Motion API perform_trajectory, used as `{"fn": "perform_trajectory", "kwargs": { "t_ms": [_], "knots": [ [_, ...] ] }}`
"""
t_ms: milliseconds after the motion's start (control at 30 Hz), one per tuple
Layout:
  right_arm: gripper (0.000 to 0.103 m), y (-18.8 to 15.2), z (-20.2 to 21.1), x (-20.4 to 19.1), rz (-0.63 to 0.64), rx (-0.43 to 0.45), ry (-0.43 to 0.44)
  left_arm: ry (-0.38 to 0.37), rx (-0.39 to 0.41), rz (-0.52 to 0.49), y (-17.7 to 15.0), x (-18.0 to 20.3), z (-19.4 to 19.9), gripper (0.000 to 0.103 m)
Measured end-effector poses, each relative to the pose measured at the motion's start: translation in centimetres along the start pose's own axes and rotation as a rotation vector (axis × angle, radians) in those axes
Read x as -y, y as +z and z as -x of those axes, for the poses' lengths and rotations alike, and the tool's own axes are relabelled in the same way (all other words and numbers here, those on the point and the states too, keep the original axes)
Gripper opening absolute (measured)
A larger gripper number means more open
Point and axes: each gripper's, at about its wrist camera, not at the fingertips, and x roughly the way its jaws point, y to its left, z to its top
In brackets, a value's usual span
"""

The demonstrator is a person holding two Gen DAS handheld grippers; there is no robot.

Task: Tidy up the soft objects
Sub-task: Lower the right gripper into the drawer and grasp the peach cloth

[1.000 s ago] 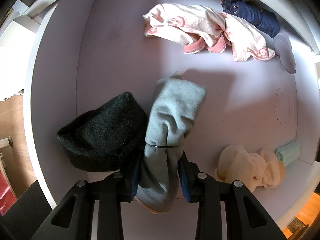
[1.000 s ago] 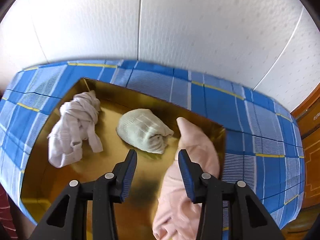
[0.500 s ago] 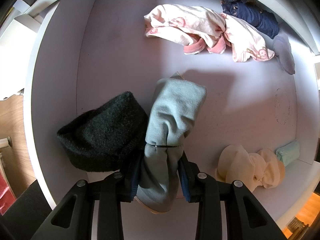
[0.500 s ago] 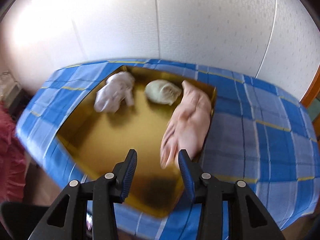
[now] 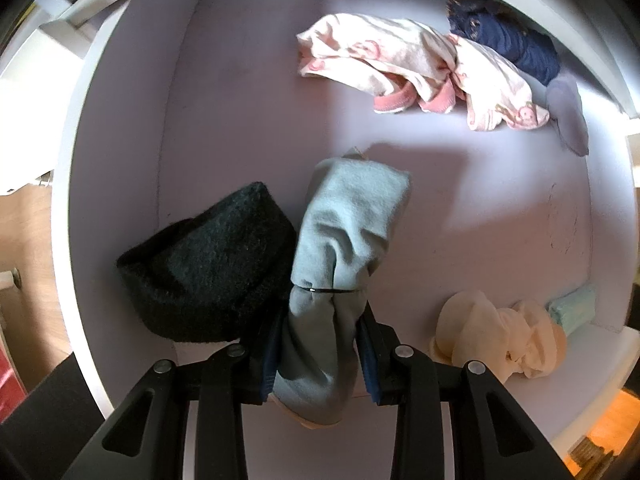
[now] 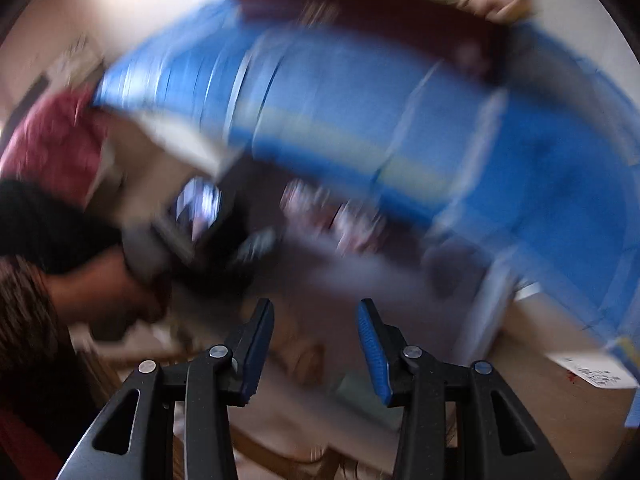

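Grey-blue sock pair (image 5: 344,240): clamped in left tongs (image 5: 320,354), over white drawer (image 5: 120,160).
Right tongs (image 6: 316,344): parted, nothing held, view blurred.

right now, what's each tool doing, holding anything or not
Left tool: closed on the grey-blue cloth bundle, over the white drawer.
Right tool: open, nothing between its fingers; the view is motion-blurred.

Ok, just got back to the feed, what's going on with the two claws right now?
The left claw is shut on a grey-blue cloth bundle, held over the white drawer beside the black knit hat. A pink patterned garment, a navy item and a cream piece lie in the drawer. The right claw is open and empty; its view is motion-blurred, showing only the blue checked cloth.
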Motion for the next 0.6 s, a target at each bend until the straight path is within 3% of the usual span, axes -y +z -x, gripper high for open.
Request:
{"fn": "perform_trajectory", "kwargs": {
  "t_ms": [133, 333, 467, 600],
  "knots": [
    [0.043, 0.1, -5.4, -1.6, 0.025, -0.156, 0.051, -0.013, -0.001, 0.04, -0.1, -0.9, 0.2, 0.034],
    [0.043, 0.5, -12.3, -1.0, -0.09, -0.316, 0.17, -0.043, 0.007, 0.071, -0.3, -1.0, 0.6, 0.034],
    [0.043, -0.2, -15.9, -0.9, -0.1, -0.422, 0.116, -0.071, 0.012, 0.098, -0.3, -1.7, 0.9, 0.033],
    [0.043, -1.1, -17.2, -0.3, -0.104, -0.437, 0.117, -0.094, 0.025, 0.118, -0.4, -1.9, 1.2, 0.033]
  ]
}}
